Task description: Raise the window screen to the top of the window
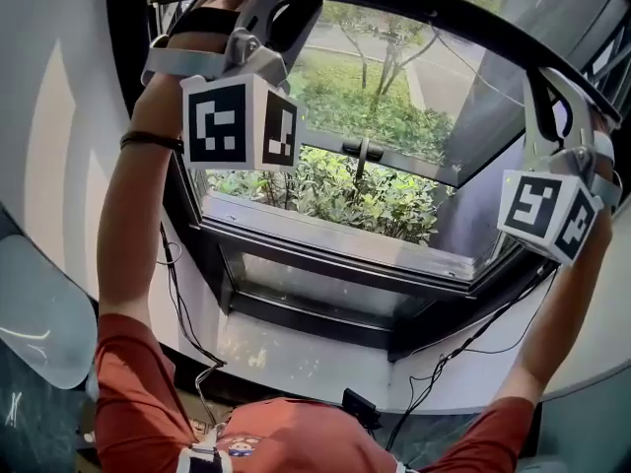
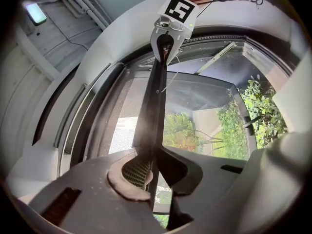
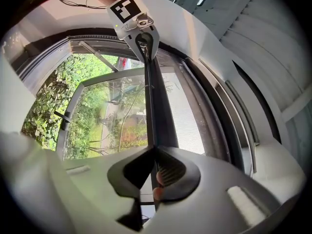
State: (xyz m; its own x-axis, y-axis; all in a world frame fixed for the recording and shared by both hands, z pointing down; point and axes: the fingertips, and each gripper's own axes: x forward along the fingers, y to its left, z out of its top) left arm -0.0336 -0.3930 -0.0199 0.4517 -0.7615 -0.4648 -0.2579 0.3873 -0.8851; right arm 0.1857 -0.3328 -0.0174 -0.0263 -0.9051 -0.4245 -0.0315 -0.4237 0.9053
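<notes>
The window screen's dark bottom bar (image 1: pixel 434 13) runs across the top of the window in the head view, high above the sill (image 1: pixel 335 239). My left gripper (image 1: pixel 258 8) is shut on its left end and my right gripper (image 1: pixel 554 92) on its right end, both arms raised. In the left gripper view the bar (image 2: pixel 153 106) leads from my pinching jaws (image 2: pixel 148 172) to the right gripper (image 2: pixel 168 30), with grey mesh (image 2: pixel 124 133) beside it. The right gripper view mirrors this: the bar (image 3: pixel 157 111) sits between the shut jaws (image 3: pixel 155 177), and the left gripper (image 3: pixel 141 30) is at the far end.
Behind the screen opening, a glass casement (image 1: pixel 394 97) stands swung outward with a black handle (image 1: pixel 363 152); bushes and trees lie beyond. Black cables (image 1: pixel 177 304) hang along the wall below the sill. The dark window frame (image 2: pixel 92 116) and white wall surround the opening.
</notes>
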